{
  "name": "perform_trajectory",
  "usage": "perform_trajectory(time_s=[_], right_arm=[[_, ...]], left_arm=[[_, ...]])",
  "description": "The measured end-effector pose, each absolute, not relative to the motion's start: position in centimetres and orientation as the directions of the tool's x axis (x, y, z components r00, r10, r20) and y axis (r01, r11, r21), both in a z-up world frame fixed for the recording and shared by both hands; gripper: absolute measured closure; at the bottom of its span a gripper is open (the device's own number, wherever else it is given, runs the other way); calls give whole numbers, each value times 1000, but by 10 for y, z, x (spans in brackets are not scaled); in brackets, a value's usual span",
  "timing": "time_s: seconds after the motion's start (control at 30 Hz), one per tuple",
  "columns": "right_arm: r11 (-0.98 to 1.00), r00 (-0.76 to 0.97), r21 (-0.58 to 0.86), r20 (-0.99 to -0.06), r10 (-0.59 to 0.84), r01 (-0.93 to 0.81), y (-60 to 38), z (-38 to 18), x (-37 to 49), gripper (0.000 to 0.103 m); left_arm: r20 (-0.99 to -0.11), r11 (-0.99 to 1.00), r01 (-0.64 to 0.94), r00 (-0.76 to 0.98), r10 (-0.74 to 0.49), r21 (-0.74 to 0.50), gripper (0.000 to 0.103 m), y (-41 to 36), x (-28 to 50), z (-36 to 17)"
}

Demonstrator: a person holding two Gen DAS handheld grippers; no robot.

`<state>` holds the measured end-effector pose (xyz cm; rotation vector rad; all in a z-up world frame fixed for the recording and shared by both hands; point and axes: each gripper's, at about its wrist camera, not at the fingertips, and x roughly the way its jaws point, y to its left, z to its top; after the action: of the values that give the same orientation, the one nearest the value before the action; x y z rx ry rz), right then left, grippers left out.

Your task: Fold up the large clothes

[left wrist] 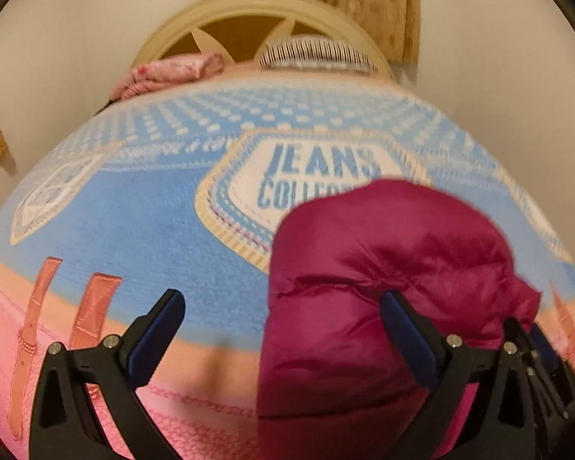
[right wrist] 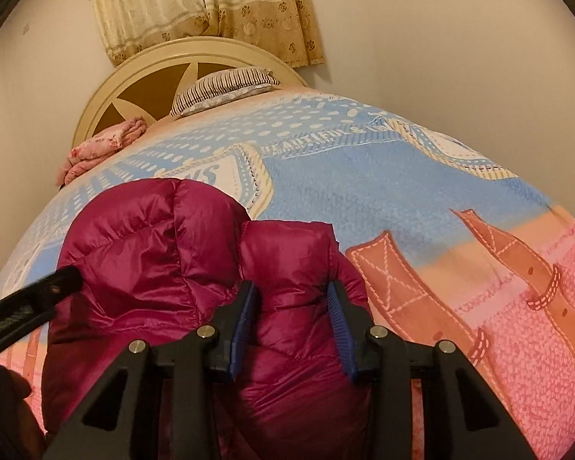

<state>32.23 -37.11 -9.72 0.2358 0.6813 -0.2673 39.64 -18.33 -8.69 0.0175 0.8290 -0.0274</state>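
Observation:
A magenta puffer jacket [left wrist: 383, 268] lies bunched and folded on the bed blanket [left wrist: 153, 222], at the right in the left wrist view. My left gripper [left wrist: 283, 306] is wide open, its right finger resting against the jacket, nothing held. In the right wrist view the jacket [right wrist: 165, 253] fills the lower left. My right gripper [right wrist: 291, 299] has its jaws on both sides of a puffy fold of the jacket, gripping it. The left gripper's finger [right wrist: 38, 299] shows at the left edge there.
The blue, white and pink blanket [right wrist: 402, 199] covers the bed. A striped pillow [right wrist: 226, 88] and a folded pink cloth [right wrist: 99, 145] lie near the cream headboard [right wrist: 142, 73]. Curtains [right wrist: 211, 4] hang on the wall behind.

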Motion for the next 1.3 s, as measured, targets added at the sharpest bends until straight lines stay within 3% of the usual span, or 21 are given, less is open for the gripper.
perform_trajectory(time_s=[0.13,0.93,1.3], right_arm=[[942,735,117,-658,-162,313,-371,-104,324,63],[939,684,124,-716,-139,320,-378,-119,337,62],[941,667,111,-732,-141,321,-375,-123,341,62]], left_arm=[[-736,999,35,677,7,41,0,-192,397,-106],[-801,995,49,591,-98,-85,0,-183,413,-130],[-806,996,48,586,-86,-71,0,-185,414,-132]])
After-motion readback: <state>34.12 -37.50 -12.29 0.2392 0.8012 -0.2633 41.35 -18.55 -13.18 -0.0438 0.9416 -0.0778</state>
